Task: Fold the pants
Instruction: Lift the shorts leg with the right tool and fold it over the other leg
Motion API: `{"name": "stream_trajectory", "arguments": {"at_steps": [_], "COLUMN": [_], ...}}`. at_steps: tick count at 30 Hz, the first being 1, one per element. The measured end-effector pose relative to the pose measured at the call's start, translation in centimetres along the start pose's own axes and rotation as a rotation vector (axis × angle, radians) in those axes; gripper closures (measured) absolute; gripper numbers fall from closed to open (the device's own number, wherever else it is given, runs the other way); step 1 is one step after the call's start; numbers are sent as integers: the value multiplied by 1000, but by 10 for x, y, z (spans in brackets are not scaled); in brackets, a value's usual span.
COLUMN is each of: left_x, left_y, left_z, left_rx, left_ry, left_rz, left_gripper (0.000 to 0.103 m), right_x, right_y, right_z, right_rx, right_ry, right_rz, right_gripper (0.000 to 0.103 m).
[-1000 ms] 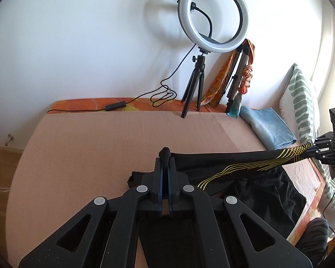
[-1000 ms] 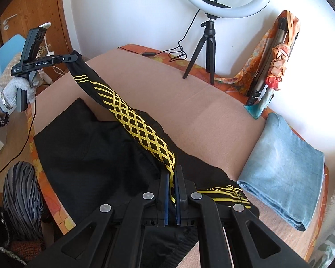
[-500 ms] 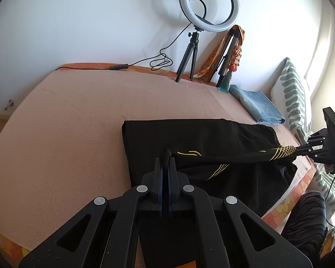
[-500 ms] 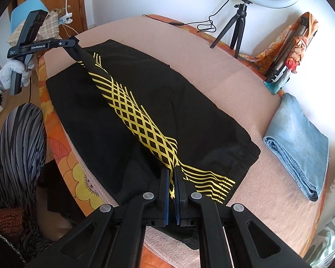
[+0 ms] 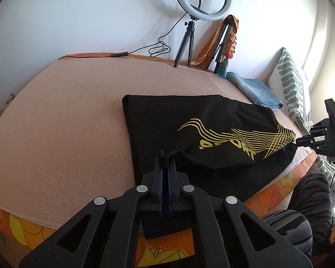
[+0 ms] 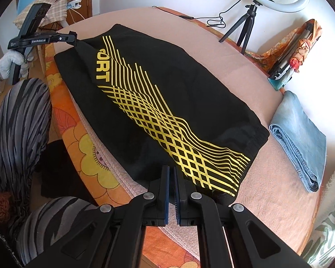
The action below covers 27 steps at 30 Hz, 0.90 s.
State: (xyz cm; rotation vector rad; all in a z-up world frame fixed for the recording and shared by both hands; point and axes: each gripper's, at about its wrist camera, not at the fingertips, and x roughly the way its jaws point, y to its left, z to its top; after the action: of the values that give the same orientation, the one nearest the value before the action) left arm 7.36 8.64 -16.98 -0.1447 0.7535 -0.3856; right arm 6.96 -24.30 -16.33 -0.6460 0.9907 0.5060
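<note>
Black pants (image 5: 189,116) with a yellow SPORT print lie spread on the pink blanket (image 5: 67,116), reaching to the near bed edge. My left gripper (image 5: 165,156) is shut on a near corner of the fabric, which bunches at its tips. In the right wrist view the pants (image 6: 189,89) run diagonally, and my right gripper (image 6: 172,170) is shut on their near edge beside the yellow lattice print. Each gripper shows in the other's view: the right gripper (image 5: 299,141) pinches the far right corner, and the left gripper (image 6: 73,38), held by a gloved hand (image 6: 11,61), pinches the far left corner.
Folded blue jeans (image 6: 301,134) lie beside the pants toward a patterned pillow (image 5: 288,84). A ring light on a tripod (image 5: 185,42) and a cloth-wrapped folded tripod (image 5: 225,42) stand by the wall. The person's striped legs (image 6: 17,120) press against the orange floral bed edge (image 6: 82,151).
Both grippers came down and back toward the near bed edge. The pants, earlier pulled taut in a ridge between them, now lie flatter with the print facing up.
</note>
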Motion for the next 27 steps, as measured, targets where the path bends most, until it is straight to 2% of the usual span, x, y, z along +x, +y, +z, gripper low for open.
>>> {"name": "stream_trajectory", "arguments": {"at_steps": [1, 3, 4, 5, 8, 10, 12, 14, 16, 17, 19, 22, 27], "left_x": [1, 3, 4, 4, 4, 4, 4, 4, 4, 3, -1, -10, -13], "left_y": [1, 0, -1, -1, -1, 1, 2, 3, 3, 4, 5, 4, 2], "left_z": [-1, -3, -3, -4, -2, 0, 1, 1, 2, 2, 4, 4, -15], "left_rx": [-1, 7, 12, 16, 20, 18, 15, 18, 22, 22, 22, 38, 81], "left_ry": [7, 17, 20, 20, 23, 24, 23, 27, 28, 27, 16, 1, 28], "left_rz": [1, 8, 8, 9, 12, 14, 15, 18, 22, 23, 22, 21, 30], "left_gripper": [101, 101, 101, 101, 101, 101, 101, 101, 101, 101, 101, 101, 101], "right_x": [1, 2, 2, 1, -3, 0, 8, 19, 31, 36, 36, 15, -7], "right_y": [1, -3, -4, -6, -11, -10, -3, 4, 5, 3, -2, -4, -5], "right_z": [-1, -3, -3, -5, -7, -8, -8, -7, -6, -5, -3, 0, -9], "right_rx": [-14, 0, 10, 15, 5, -23, -88, -146, -165, -163, -149, -136, -121], "right_ry": [0, -9, -19, -31, -77, -67, -28, 3, 48, 62, 63, 15, -11], "right_rz": [-15, 42, 56, 42, 52, 38, 6, -35, -91, -109, -116, -74, -44], "right_gripper": [101, 94, 86, 70, 65, 59, 58, 62, 85, 100, 103, 103, 103]}}
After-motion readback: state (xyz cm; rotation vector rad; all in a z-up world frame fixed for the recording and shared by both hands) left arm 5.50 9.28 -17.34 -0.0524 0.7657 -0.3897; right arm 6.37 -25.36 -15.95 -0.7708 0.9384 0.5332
